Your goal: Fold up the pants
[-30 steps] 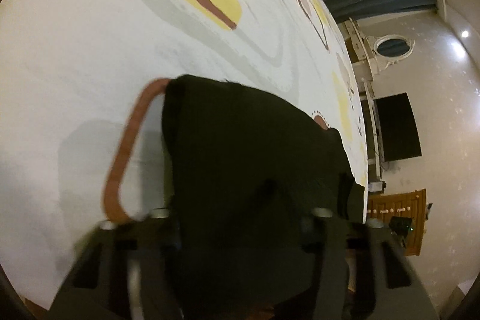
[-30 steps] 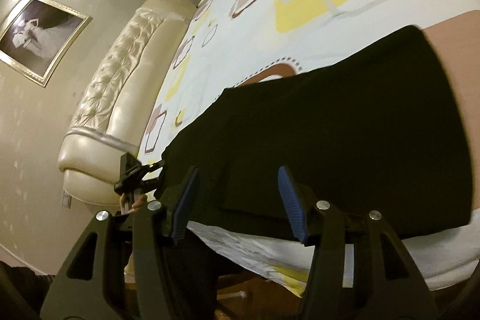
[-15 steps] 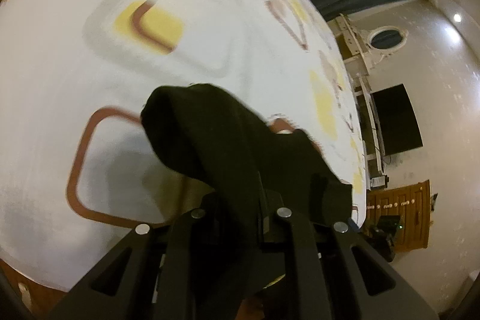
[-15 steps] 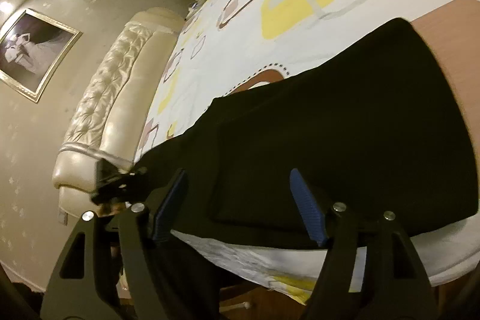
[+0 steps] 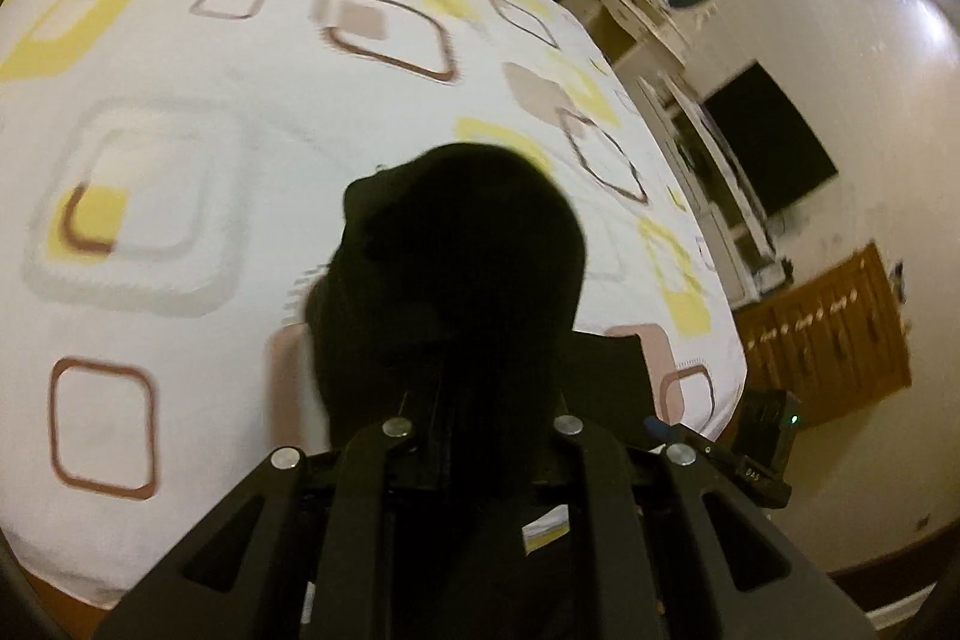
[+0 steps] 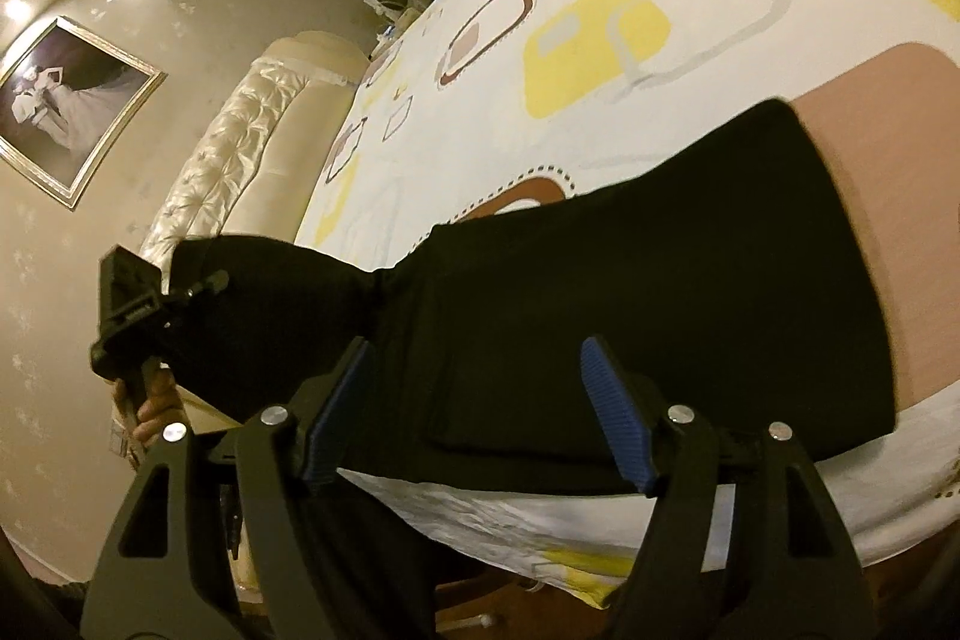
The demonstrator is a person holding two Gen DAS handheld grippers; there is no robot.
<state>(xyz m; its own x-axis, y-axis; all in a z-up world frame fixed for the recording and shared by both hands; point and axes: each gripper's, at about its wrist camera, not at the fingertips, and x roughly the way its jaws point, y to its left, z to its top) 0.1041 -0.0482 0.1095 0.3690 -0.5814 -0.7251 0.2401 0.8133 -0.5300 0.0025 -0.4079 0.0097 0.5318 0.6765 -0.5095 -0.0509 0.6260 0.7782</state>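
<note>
Black pants lie across the near edge of a bed with a white patterned sheet. My left gripper is shut on one end of the pants, which bunches up over the fingers and hides their tips. It holds that end lifted above the sheet; it also shows in the right wrist view at the left, held by a hand. My right gripper is open, its blue pads apart over the flat part of the pants near the bed edge.
The bed sheet spreads wide to the left and beyond the pants. A cream tufted headboard stands at the far left. A dark TV and wooden cabinet are past the bed's foot.
My left gripper closed on the pants' end and lifted it up off the sheet, bunching the cloth. My right gripper stayed open over the flat part.
</note>
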